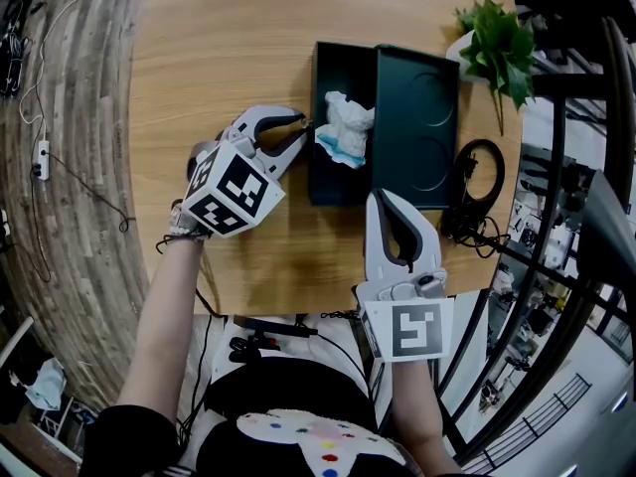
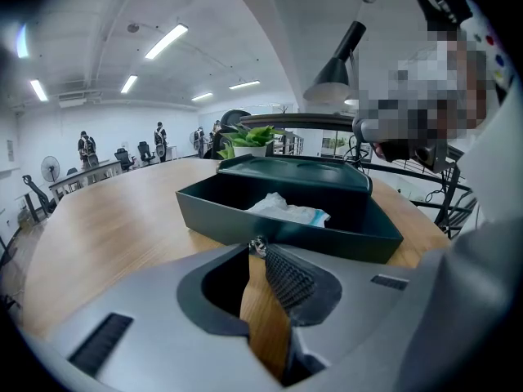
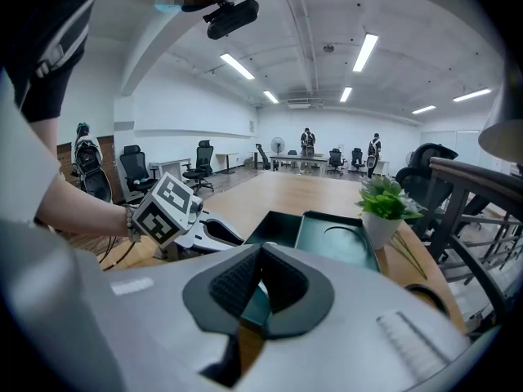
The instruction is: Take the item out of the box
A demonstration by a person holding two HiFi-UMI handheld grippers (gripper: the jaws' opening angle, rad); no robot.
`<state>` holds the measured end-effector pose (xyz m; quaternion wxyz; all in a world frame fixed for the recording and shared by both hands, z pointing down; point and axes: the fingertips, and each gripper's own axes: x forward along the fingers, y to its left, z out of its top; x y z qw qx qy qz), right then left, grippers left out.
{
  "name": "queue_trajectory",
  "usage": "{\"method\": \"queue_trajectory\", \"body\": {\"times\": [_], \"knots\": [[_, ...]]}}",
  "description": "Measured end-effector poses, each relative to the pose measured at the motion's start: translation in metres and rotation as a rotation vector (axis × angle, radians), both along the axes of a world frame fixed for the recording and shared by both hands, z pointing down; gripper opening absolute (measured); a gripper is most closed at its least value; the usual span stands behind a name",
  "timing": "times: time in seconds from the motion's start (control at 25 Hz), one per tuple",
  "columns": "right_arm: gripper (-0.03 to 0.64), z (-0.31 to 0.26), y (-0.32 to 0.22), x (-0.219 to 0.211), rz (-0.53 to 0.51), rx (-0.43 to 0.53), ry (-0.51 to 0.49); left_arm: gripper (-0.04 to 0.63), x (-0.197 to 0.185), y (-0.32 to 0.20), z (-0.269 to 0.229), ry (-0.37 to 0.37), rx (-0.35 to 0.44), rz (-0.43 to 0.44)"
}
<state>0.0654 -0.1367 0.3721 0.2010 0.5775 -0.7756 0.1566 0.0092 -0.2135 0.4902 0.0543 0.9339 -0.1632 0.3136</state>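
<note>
A dark green box [image 1: 338, 182] lies open on the round wooden table, its lid [image 1: 417, 117] flat against its right side. Inside rests a crumpled white item with a blue edge [image 1: 346, 127]. My left gripper [image 1: 303, 128] sits just outside the box's left wall, its jaws apart with nothing between them. In the left gripper view the box [image 2: 278, 219] and the item [image 2: 288, 211] lie straight ahead of the left gripper [image 2: 255, 256]. My right gripper [image 1: 379, 199] is shut and empty, pointing at the near edge where box and lid meet. Its own view shows the right gripper [image 3: 260, 256] before the lid [image 3: 335, 239].
A potted green plant [image 1: 497, 43] stands at the table's far right. A black cable with a ring [image 1: 480, 182] lies right of the lid. The table's near edge [image 1: 298, 311] is close to my body. Black railing runs along the right.
</note>
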Motion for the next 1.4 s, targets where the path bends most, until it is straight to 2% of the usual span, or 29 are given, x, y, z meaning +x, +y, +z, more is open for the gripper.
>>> {"method": "queue_trajectory", "body": {"times": [0.28, 0.44, 0.52, 0.88, 1.12, 1.4], "knots": [[0.009, -0.006, -0.008, -0.002, -0.003, 0.021, 0.031, 0.067, -0.004, 0.003, 0.001, 0.004, -0.004, -0.009], [0.009, -0.003, -0.011, -0.003, -0.02, -0.009, 0.048, 0.067, -0.004, 0.003, 0.001, 0.007, -0.013, -0.015], [0.094, -0.001, -0.013, -0.007, -0.041, -0.017, 0.033, 0.069, -0.003, 0.003, 0.001, 0.002, -0.017, -0.017], [0.095, 0.013, -0.026, -0.009, -0.081, -0.071, 0.081, 0.083, -0.007, 0.003, 0.005, -0.044, -0.004, -0.027], [0.095, 0.021, -0.037, -0.012, -0.095, -0.1, 0.1, 0.08, -0.015, 0.004, 0.003, -0.041, 0.002, -0.056], [0.098, 0.034, -0.053, -0.021, -0.106, -0.147, 0.103, 0.029, -0.035, -0.005, -0.005, -0.003, -0.004, -0.125]]}}
